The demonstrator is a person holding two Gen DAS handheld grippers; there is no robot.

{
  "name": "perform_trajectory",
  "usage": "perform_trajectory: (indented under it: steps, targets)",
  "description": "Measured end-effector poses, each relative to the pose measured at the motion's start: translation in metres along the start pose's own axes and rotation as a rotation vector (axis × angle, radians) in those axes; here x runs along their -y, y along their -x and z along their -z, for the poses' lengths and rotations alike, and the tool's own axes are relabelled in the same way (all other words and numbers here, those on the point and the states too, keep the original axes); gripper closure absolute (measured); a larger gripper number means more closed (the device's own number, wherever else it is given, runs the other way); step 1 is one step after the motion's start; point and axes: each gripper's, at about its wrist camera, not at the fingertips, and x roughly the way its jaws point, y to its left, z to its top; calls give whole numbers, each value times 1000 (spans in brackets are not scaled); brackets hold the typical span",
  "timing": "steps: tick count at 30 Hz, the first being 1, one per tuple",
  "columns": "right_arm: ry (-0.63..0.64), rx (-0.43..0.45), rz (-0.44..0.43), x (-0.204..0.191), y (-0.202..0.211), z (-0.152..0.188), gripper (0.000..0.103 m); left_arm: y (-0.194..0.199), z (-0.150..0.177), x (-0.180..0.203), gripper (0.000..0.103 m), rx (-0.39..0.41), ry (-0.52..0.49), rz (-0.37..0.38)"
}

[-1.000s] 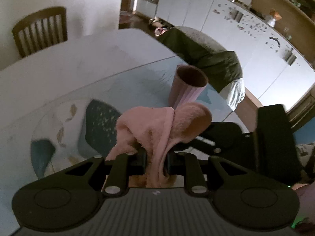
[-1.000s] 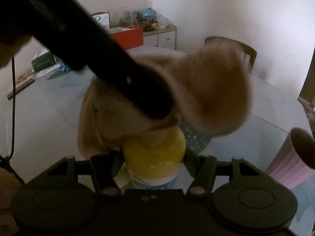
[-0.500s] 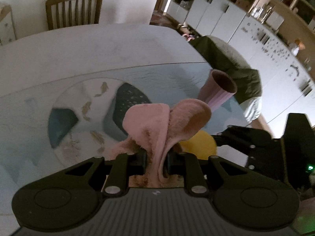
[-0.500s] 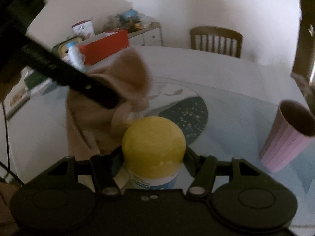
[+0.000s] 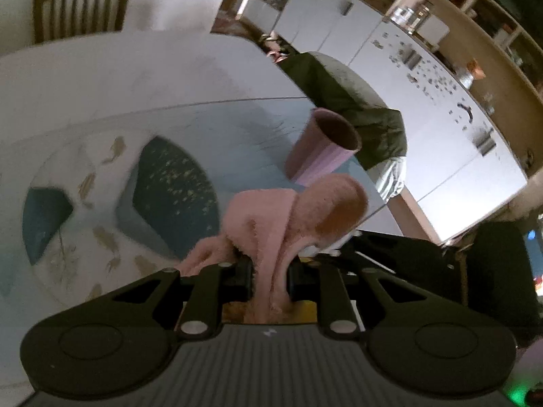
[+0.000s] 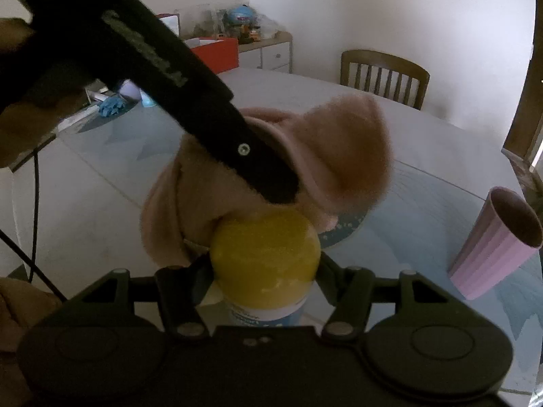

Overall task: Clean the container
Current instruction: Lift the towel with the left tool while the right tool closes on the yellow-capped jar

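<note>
The container (image 6: pixel 264 261), yellow-lidded, sits clamped between your right gripper's (image 6: pixel 264 271) fingers, its lid facing forward. Your left gripper (image 5: pixel 269 271) is pinched tight on a pink cloth (image 5: pixel 288 213), which bulges out ahead of its fingers and lies against the lid's far side in the right wrist view. Beyond, to the right of both grippers, a pink cup (image 6: pixel 495 251) stands upright on the table (image 6: pixel 101 203). A chair (image 6: pixel 383 74) stands at the far edge.
</note>
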Motion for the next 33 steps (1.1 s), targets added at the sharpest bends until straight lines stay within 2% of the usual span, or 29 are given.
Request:
perform_trajectory:
  steps: [2, 5, 7, 11, 14, 18, 24, 27, 30, 33]
  targets:
    - [-1, -3, 10, -2, 0, 0, 41, -2, 1, -11, 86, -7, 24, -6]
    - [-30, -8, 23, -2, 0, -2, 41, -9, 8, -25, 85, -46, 6, -95]
    - [-90, -13, 30, 2, -5, -9, 41, -6, 15, -34, 85, -43, 14, -108]
    - [-332, -20, 36, 33, -2, -12, 41, 13, 26, -44, 85, 11, 26, -42]
    - [-480, -23, 58, 55, -7, -18, 41, 18, 33, -44, 85, 14, 16, -13]
    - [-650, -40, 75, 65, -8, -15, 41, 4, 35, -36, 85, -2, -6, 53]
    - [-806, -62, 60, 62, -11, -5, 41, -22, 36, -38, 85, -19, -3, 114]
    - [-841, -78, 66, 60, -13, -3, 41, -26, 39, -46, 85, -29, -3, 122]
    - [-848, -74, 79, 56, -11, -4, 41, -28, 41, -55, 86, -34, -12, 89]
    - [-762, -64, 97, 47, -6, -12, 41, -16, 40, -70, 86, -15, 10, 83]
